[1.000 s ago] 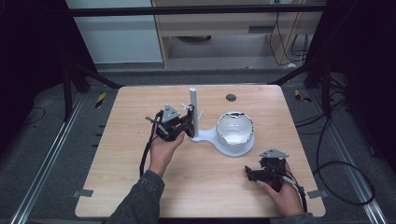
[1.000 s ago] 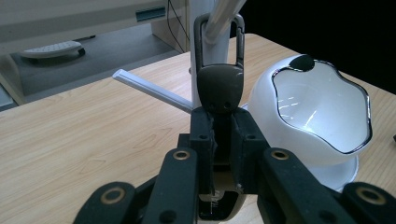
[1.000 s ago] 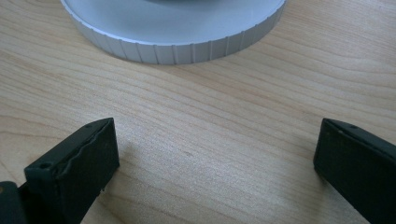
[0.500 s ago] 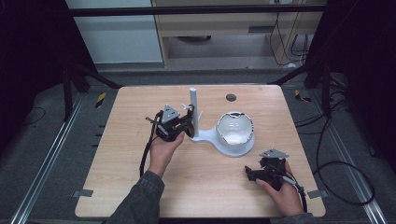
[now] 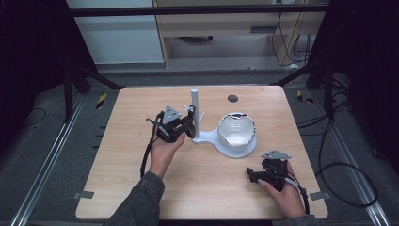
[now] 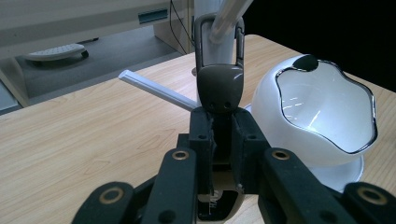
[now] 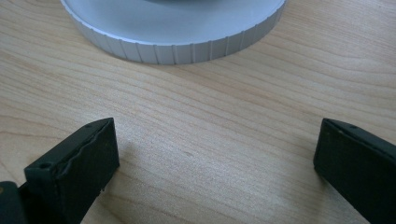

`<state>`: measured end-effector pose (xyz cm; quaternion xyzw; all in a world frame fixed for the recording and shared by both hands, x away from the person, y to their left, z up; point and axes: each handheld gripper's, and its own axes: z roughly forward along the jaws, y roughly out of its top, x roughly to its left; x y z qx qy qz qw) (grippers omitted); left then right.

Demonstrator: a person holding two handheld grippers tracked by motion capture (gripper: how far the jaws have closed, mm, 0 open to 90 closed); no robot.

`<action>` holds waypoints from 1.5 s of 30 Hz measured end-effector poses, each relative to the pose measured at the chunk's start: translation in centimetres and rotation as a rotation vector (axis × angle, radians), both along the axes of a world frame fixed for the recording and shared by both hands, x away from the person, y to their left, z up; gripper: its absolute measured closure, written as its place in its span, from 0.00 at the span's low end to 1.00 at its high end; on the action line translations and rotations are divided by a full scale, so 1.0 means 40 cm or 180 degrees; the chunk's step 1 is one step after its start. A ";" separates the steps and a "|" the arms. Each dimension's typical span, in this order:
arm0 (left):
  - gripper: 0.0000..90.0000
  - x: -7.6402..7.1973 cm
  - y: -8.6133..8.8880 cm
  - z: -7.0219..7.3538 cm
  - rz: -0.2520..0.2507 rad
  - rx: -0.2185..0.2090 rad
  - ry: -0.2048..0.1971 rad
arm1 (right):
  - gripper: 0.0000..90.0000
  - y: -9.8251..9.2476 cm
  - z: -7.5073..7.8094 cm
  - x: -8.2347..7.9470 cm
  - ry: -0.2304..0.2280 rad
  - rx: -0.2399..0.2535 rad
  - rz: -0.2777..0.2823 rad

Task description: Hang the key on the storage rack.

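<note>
Resting near the table's point(image 5: 117, 155) front edge, the right gripper point(image 5: 256, 175) has its jaws spread wide over bare wood. Farther back, the left gripper point(image 5: 188, 126) clamps a dark carabiner-like clip point(image 6: 219, 86) against the white stand's point(image 5: 195, 113) post, beside its white bowl point(image 5: 237, 129).

The middle of the light wooden table point(image 5: 117, 183) is being occupied by a white plastic stand point(image 5: 207, 139) with an upright post point(image 5: 195, 110) and a glossy white bowl-shaped cup point(image 5: 237, 132). Passage at the post is being blocked by the left gripper point(image 5: 181, 126) beside it. Bare wood is being left open along the near edge, between the forearms, and between the right gripper point(image 7: 215, 154)'s wide-apart jaws before the stand's ribbed round base point(image 7: 173, 28).
</note>
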<state>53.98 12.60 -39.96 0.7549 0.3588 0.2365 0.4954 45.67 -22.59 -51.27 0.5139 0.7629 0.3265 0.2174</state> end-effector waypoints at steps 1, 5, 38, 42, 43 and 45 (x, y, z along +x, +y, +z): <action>0.88 0.000 0.000 0.001 0.0003 -0.0003 0.0006 | 0.00 0.000 0.000 0.000 0.0001 0.0001 0.0000; 0.87 -0.001 0.003 0.006 -0.0020 0.0032 -0.0002 | 0.00 0.000 0.000 0.000 0.0000 -0.0001 0.0001; 0.37 -0.118 0.080 0.046 -0.0289 0.0237 -0.0127 | 0.00 -0.001 -0.001 -0.007 -0.0018 -0.0030 0.0019; 0.18 -0.132 0.076 0.048 -0.0350 0.0327 -0.0072 | 0.00 -0.001 0.000 -0.009 -0.0006 -0.0009 0.0024; 0.16 -0.135 0.076 0.049 -0.0353 0.0354 -0.0068 | 0.00 -0.001 0.000 -0.010 -0.0002 -0.0006 0.0018; 0.14 -0.142 0.077 0.051 -0.0336 0.0333 -0.0062 | 0.00 -0.001 -0.001 -0.011 -0.0012 -0.0027 0.0017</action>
